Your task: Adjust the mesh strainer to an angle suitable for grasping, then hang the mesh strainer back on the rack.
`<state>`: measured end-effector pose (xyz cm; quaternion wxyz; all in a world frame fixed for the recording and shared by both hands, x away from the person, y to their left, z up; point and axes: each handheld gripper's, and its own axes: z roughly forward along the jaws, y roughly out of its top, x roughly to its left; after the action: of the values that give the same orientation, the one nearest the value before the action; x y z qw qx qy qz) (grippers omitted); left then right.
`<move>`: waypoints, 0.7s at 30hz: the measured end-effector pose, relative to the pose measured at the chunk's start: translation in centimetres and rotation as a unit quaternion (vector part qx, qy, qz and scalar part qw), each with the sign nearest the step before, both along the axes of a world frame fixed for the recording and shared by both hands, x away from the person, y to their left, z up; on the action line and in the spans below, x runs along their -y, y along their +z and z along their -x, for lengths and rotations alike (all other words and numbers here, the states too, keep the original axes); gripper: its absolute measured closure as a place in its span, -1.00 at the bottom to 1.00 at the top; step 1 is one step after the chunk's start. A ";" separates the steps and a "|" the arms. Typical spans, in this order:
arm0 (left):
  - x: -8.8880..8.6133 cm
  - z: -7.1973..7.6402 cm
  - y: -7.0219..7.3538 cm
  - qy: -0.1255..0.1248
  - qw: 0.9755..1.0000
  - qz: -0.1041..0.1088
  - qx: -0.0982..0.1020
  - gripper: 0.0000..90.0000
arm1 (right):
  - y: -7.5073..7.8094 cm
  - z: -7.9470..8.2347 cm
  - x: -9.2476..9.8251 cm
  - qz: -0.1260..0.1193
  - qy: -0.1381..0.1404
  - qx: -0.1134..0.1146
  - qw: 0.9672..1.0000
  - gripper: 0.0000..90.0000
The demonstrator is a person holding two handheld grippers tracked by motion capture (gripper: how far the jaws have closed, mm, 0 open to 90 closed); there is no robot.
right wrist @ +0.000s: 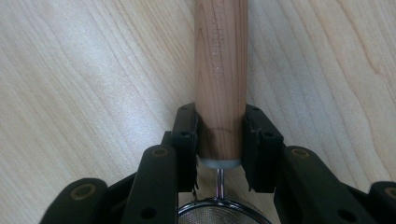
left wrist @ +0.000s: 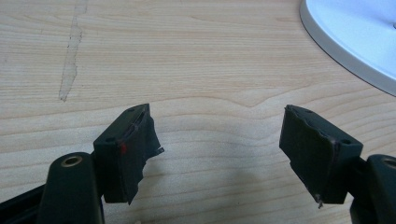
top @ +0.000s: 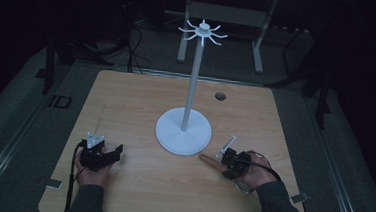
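A wooden handle (right wrist: 220,70) with a metal collar lies flat on the table, and my right gripper (right wrist: 220,128) is shut on it near the collar, both pads against its sides. A thin wire runs from the collar to a mesh strainer bowl (right wrist: 219,213) under the gripper body. In the high view the handle (top: 210,160) pokes left out of my right gripper (top: 228,159), close to the stand's base. My left gripper (top: 116,151) rests on the table at the left. Its jaws (left wrist: 219,135) stand wide open over bare wood.
A white stand with a round base (top: 183,130), a tall pole and a ring of hooks on top (top: 202,33) occupies the table's middle; its base rim (left wrist: 355,42) lies near my left gripper. A small hole (top: 220,96) sits at the back right.
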<state>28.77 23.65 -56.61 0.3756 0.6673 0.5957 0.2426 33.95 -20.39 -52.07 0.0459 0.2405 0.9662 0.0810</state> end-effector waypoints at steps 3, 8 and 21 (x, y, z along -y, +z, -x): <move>0.0 0.0 0.0 0.000 1.000 0.000 0.000 -0.42 | 0.2 0.2 0.2 -0.015 -0.001 0.008 1.000 0.53; 0.0 0.0 0.0 0.000 1.000 0.000 0.000 -0.42 | 0.3 0.6 0.5 -0.033 -0.004 0.021 0.999 0.53; 0.0 0.0 0.0 0.000 1.000 0.000 0.000 -0.42 | 0.8 1.2 0.8 -0.091 -0.017 0.060 0.994 0.53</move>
<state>28.76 23.65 -56.62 0.3753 0.6673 0.5958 0.2427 32.80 -21.15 -51.29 0.0834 0.2551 0.9459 0.1820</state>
